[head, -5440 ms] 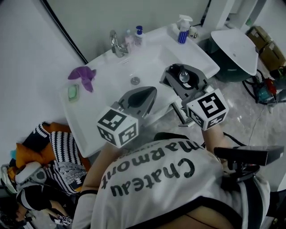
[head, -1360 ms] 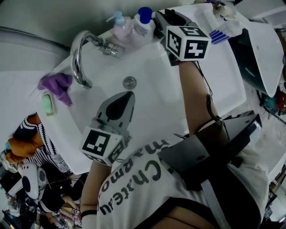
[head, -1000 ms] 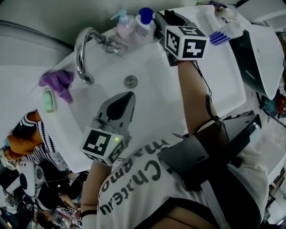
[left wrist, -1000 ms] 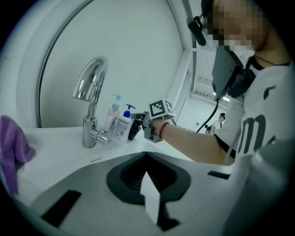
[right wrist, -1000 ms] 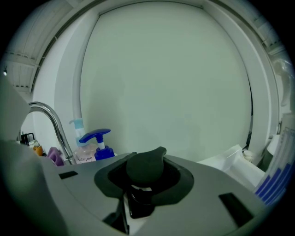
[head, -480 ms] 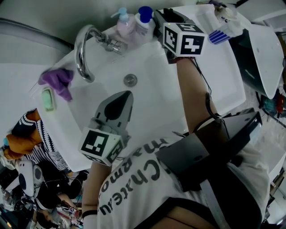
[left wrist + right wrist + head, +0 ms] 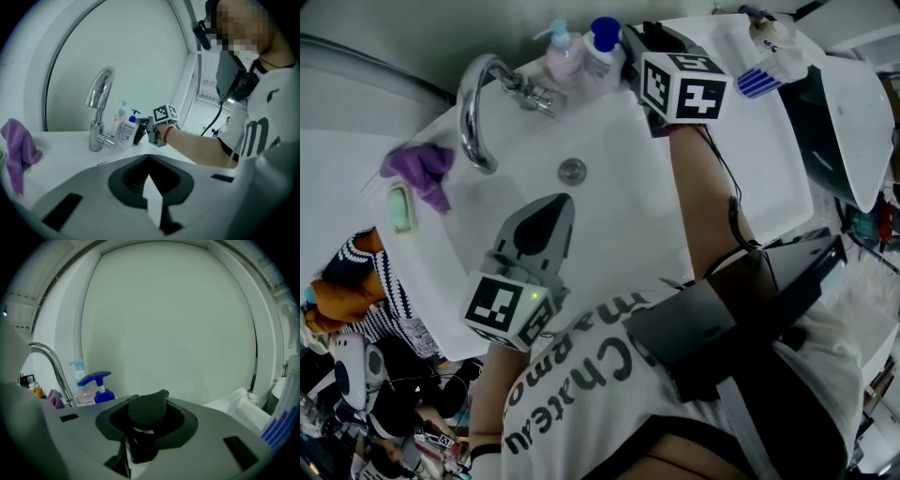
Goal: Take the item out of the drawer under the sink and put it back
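The dark item with a rounded black top is between the jaws of the right tool, which grasps it. In the head view it is at 12 o'clock, at the rear edge of the sink and close to the wall. Just beside it, toward 11 o'clock, stands a pump bottle with blue cap, and next to that a pale pink pump bottle. I cannot tell if the item touches the blue-capped one. There is little free room on that side.

The left tool is clenched with nothing in it. It hangs over the front part of the basin, near 7 o'clock from the drain and apart from it. The basin around the drain is bare white.

The faucet curves over the basin from 10 o'clock. On the rim at 9 o'clock lie a purple cloth and, just beside it, a green soap. At 1 o'clock the white desk carries a spray bottle with blue stripes near its rear edge. The rest of this surface is bare.
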